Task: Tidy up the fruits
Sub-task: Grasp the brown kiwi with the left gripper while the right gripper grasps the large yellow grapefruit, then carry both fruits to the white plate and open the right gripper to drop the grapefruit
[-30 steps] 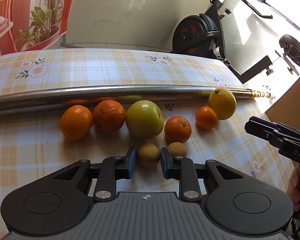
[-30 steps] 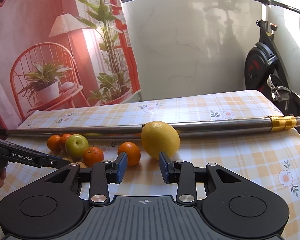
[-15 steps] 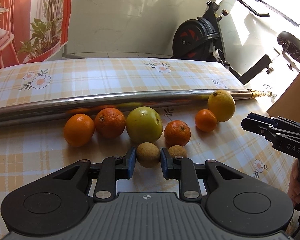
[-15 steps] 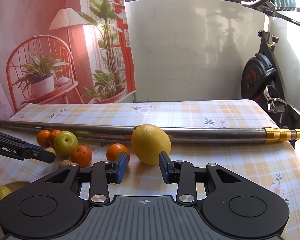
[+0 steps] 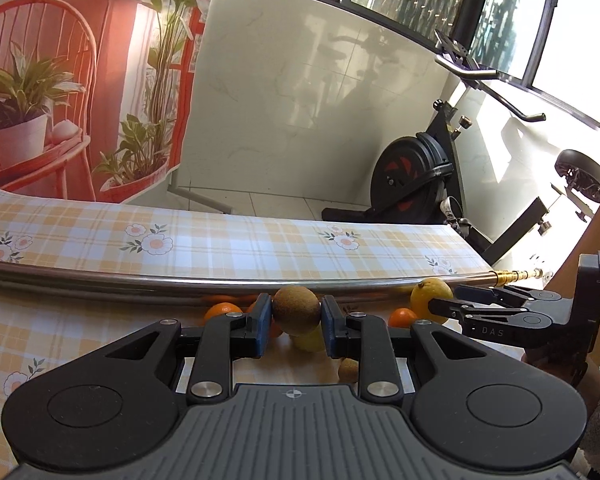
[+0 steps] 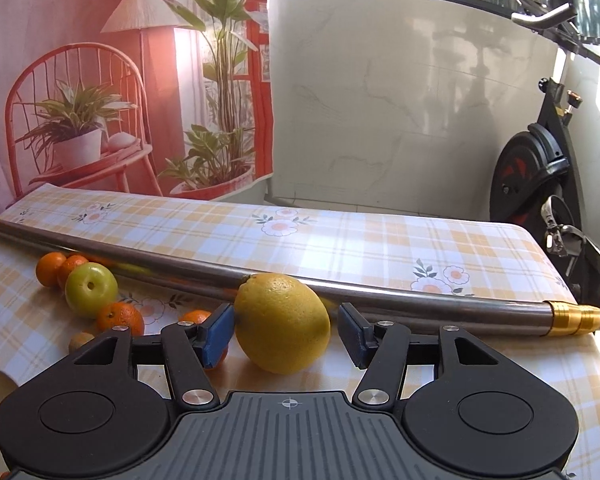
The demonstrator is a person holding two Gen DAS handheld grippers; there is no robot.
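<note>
Plaid-clothed surface (image 6: 380, 248) carries a steel pole (image 6: 340, 288). Left tool (image 5: 296, 322) grips a brown fruit (image 5: 296, 310), lifted before the pole. Right tool (image 6: 286, 334) gapes around the lemon (image 6: 282, 322) against the pole; closing likely comes next.

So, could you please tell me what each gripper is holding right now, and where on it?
The left gripper clamps the brown kiwi across its middle, lifted. The right gripper holds nothing; its open fingers flank the lemon.
</note>
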